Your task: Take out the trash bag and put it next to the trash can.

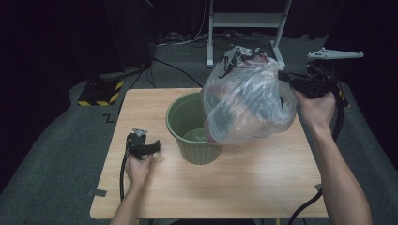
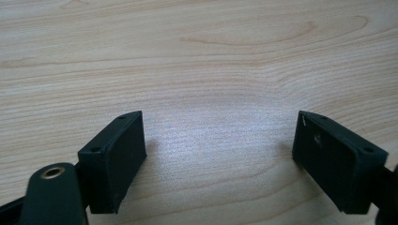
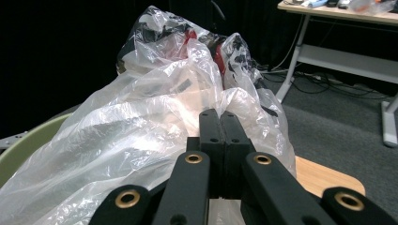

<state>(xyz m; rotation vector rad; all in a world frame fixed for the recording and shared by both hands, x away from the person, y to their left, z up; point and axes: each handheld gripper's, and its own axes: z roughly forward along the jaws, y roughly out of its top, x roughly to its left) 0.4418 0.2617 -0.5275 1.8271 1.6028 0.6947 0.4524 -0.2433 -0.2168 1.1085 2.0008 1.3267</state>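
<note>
dark room, grey carpet (image 1: 56, 140)

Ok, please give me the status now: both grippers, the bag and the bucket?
Left gripper open, low over bare table. Right gripper shut on plastic bag, lifted. Bag bottom hangs into the green bucket. Nothing in the way.

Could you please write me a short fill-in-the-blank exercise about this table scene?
1. The right hand-held gripper is shut on a clear plastic ____.
2. The bag hangs partly over a ribbed green ____.
3. The left hand-held gripper has its jaws ____ above bare wood.
4. The bucket stands on a wooden ____.

Missing words: bag; bucket; open; table
</note>
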